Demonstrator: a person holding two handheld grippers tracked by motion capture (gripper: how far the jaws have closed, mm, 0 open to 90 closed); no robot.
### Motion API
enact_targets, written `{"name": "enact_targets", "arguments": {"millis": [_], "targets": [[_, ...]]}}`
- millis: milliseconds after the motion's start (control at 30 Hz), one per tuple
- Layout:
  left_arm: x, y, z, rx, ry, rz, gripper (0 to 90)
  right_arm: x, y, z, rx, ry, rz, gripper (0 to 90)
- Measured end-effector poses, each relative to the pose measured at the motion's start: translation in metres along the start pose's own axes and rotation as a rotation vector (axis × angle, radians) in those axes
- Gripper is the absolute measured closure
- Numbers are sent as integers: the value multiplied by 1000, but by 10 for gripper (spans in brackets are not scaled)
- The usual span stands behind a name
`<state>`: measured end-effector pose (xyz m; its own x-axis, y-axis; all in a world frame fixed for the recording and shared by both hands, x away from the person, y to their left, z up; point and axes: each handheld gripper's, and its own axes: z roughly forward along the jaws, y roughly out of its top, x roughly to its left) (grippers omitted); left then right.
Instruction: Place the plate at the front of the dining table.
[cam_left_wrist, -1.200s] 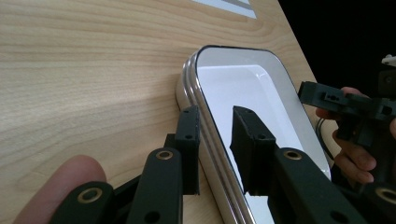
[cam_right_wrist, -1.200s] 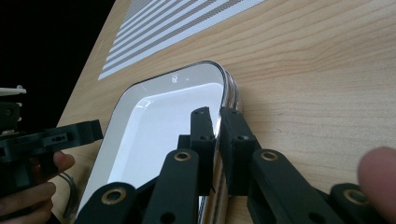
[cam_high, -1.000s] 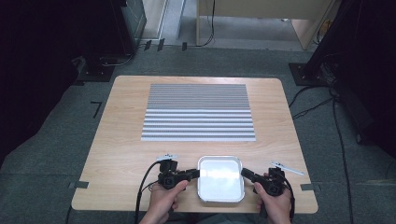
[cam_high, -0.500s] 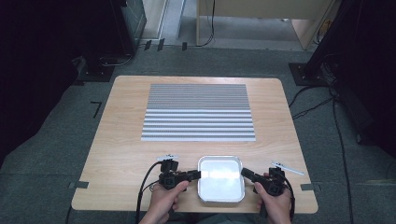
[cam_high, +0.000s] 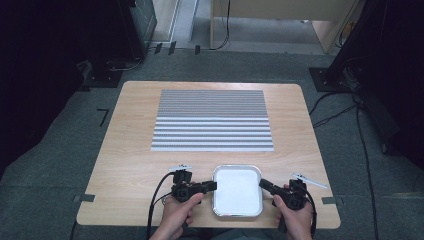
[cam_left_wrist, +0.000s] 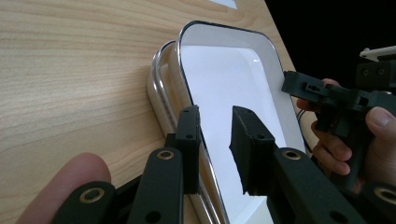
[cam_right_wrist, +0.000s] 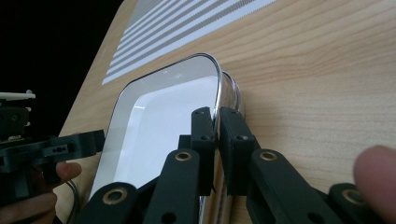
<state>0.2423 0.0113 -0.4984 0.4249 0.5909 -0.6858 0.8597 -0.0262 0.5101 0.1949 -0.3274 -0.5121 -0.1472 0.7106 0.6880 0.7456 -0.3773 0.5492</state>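
Note:
A white tray with a shiny metal rim (cam_high: 236, 191) lies near the table's front edge, stacked on at least one more tray (cam_left_wrist: 158, 95). My left gripper (cam_high: 212, 186) is at its left rim; in the left gripper view (cam_left_wrist: 215, 140) the jaws stand open and straddle the top tray's rim (cam_left_wrist: 229, 70). My right gripper (cam_high: 263, 184) is at the right rim. The right gripper view (cam_right_wrist: 217, 125) shows its jaws shut on the rim of the top tray (cam_right_wrist: 159, 112). Each gripper view also shows the other gripper, the right one (cam_left_wrist: 299, 86) and the left one (cam_right_wrist: 88, 142).
A grey-and-white striped mat (cam_high: 212, 120) covers the table's far middle. Bare wood (cam_high: 130, 150) runs along both sides of the tray and between tray and mat. Cables trail from both grippers toward the front edge. Dark floor and equipment surround the table.

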Motion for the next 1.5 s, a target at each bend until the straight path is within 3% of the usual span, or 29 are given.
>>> {"name": "enact_targets", "arguments": {"millis": [133,500,567,600,633,667,700,800,900,933,1067,1167,1200,1233,1267,1367,1400,1500], "targets": [[-6,2,4,1,-5,16,720,1,2,-6,-34,-12,0,864],[-8,2,15,7,30,50,702,-1,4,-8,-47,-50,-4,864],[-12,0,16,1,64,87,703,1,3,-7,-46,-70,-31,862],[-12,0,16,1,64,87,702,4,2,-7,-46,-88,-54,863],[-18,-1,17,3,110,153,703,7,1,-6,-50,-109,-87,865],[-22,-3,17,4,139,187,701,10,0,-6,-52,-133,-122,865],[-22,-3,17,4,139,187,701,10,0,-6,-52,-133,-122,865],[-34,-8,21,-10,234,281,704,18,-3,-4,-64,-199,-183,869],[-37,-10,22,-17,263,307,715,20,-4,-2,-71,-211,-185,865],[-39,-12,22,-24,283,321,717,23,-8,1,-66,-249,-206,859],[-46,-18,26,-48,351,366,727,28,-12,5,-76,-295,-234,872],[-50,-22,28,-63,380,389,743,31,-13,5,-94,-326,-211,891],[-51,-24,29,-68,377,386,744,30,-13,5,-99,-326,-176,898],[-51,-24,29,-68,377,386,742,30,-13,5,-99,-326,-176,898],[-50,-24,29,-70,373,381,741,28,-12,3,-101,-318,-131,900],[-49,-24,30,-66,346,364,723,27,-14,2,-104,-311,-109,900],[-49,-24,30,-66,346,364,705,28,-13,1,-107,-291,-91,900],[-50,-22,29,-74,352,359,709,30,-13,2,-114,-301,-94,900]]}}
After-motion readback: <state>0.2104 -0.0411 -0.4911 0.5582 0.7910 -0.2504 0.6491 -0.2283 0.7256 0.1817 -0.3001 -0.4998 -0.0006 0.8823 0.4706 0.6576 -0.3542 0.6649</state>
